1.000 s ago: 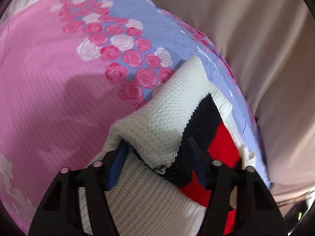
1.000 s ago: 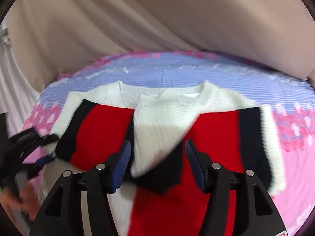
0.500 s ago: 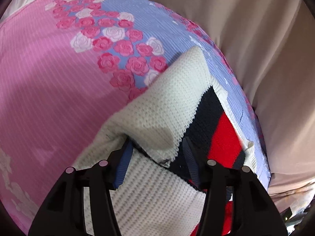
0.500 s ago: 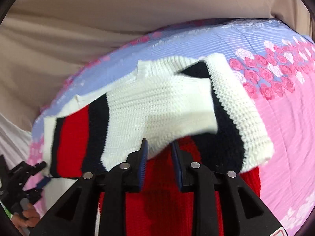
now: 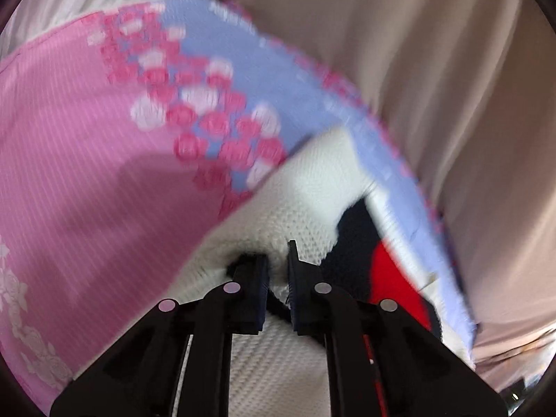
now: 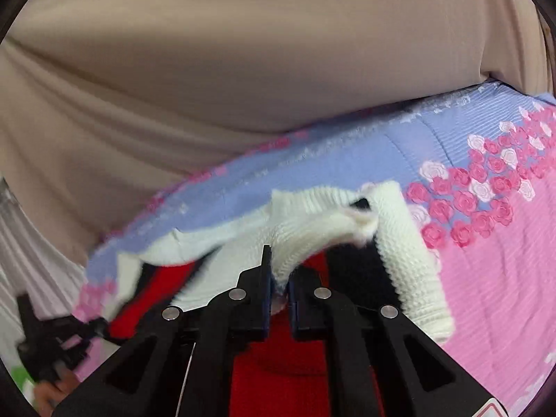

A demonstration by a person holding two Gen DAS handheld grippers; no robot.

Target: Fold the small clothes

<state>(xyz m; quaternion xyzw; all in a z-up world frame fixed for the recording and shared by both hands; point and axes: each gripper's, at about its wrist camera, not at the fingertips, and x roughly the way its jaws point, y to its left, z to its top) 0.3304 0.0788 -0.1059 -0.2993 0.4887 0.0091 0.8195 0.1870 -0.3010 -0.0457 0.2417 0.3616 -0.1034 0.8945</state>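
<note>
white-red-black sweater [image 6: 312, 229], pink rose-patterned sheet [image 5: 87, 180]

Bedsheet and curtain backdrop

A bedsheet [image 5: 69, 173] covers the surface, pink with fine stripes over most of it, turning to a lilac-blue band toward its far edge, with a cluster of pink and white roses [image 6: 486, 187] where the two colours meet. Beyond the far edge hangs a beige curtain [image 6: 243, 69] in soft folds.
</note>
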